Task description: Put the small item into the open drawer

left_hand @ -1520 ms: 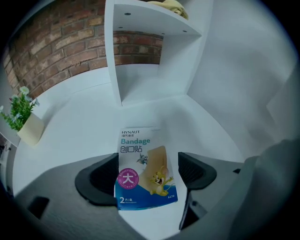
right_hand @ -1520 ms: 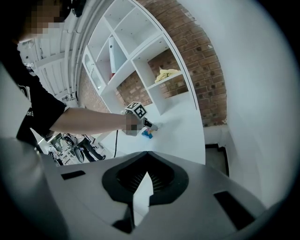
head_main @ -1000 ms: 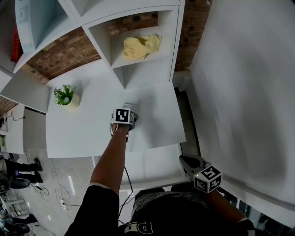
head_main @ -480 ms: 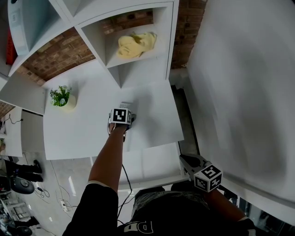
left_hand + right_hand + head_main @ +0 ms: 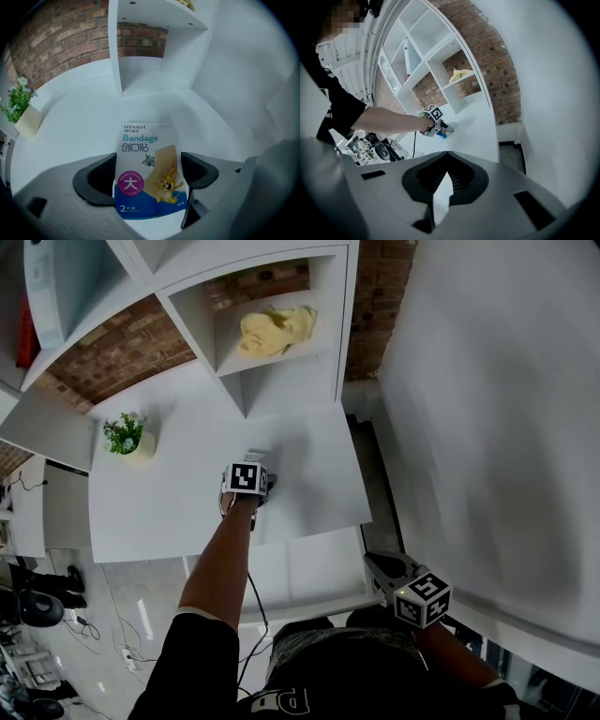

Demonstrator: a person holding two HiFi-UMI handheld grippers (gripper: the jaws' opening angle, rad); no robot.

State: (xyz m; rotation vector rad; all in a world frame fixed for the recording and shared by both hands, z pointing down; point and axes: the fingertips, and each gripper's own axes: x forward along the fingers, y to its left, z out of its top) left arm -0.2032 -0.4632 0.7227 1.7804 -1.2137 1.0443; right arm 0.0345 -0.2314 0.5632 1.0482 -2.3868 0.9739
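Observation:
A small bandage packet with blue print and cartoon figures lies flat on the white table. My left gripper points steeply down over it, a finger on either side of the packet. Its jaws have just been opening and stand wide, with the pads off the packet. In the head view the left gripper is at the table's middle. The open white drawer juts out below the table's front edge. My right gripper hangs shut and empty by the drawer's right corner; in its own view the right gripper has its tips together.
A small potted plant stands at the table's left. White shelving rises behind, with a yellow cloth in one cubby. A white wall runs along the right. Cables and gear lie on the floor at the lower left.
The head view has shifted slightly. Both grippers stay where they were, and the packet has not moved.

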